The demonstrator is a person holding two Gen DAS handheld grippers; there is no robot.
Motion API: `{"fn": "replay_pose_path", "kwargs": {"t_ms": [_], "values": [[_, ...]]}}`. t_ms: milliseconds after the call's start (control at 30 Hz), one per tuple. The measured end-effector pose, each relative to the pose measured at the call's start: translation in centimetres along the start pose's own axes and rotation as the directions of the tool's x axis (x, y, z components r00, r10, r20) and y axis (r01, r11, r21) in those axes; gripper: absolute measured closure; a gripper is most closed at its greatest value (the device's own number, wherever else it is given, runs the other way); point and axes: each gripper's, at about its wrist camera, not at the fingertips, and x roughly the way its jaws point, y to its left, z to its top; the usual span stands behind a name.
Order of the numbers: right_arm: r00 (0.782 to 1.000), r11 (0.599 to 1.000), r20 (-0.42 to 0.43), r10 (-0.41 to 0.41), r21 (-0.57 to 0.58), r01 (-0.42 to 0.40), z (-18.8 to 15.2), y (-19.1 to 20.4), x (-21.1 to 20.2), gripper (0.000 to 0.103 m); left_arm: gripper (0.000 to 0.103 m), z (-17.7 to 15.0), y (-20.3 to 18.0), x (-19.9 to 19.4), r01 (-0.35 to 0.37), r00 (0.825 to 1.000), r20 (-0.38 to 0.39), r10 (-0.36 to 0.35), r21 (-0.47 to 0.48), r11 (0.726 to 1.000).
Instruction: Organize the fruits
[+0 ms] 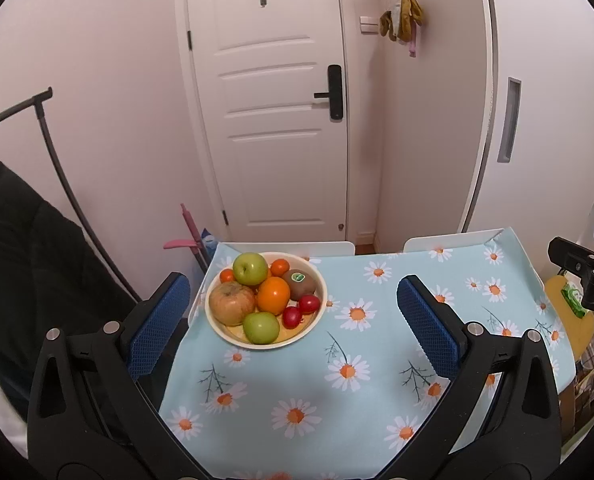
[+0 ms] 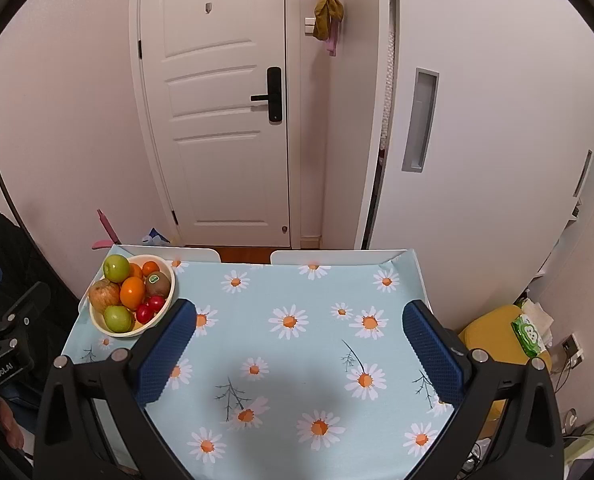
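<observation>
A cream bowl (image 1: pixel 320 304) sat at the middle left of the left wrist view, near the far left corner of the tabletop (image 1: pixel 377 360), which was covered in a pale blue daisy-print cloth. In the bowl lay a green apple (image 1: pixel 250 268) at the back, a second green apple (image 1: pixel 261 327) at the front, a reddish-yellow apple (image 1: pixel 231 303) on the left, a large orange (image 1: pixel 273 295) in the middle, a kiwi (image 1: pixel 299 284) with a sticker on the right, and two small red fruits (image 1: pixel 301 310), perhaps cherry tomatoes, at the lower right. Smaller orange fruits (image 1: pixel 279 267) showed behind, partly hidden.

The left claw (image 1: pixel 293 320) hovered above the tabletop with its blue pads wide apart and nothing between them; the bowl appeared just inside its left pad. The right claw (image 2: pixel 299 344) hung likewise spread and empty over bare cloth, with the bowl (image 2: pixel 169 300) at the middle left of its view, beside its left pad.
</observation>
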Motion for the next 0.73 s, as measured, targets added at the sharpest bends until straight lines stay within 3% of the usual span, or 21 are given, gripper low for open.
{"fn": "replay_pose_path", "kwargs": {"t_ms": [733], "values": [[1.000,1.000,0.008,0.000,-0.008,0.000,0.06,0.84,-0.26,0.000,0.000,-0.34,0.53,-0.35,-0.023,0.999,0.024,0.024,-0.021,1.000]]}}
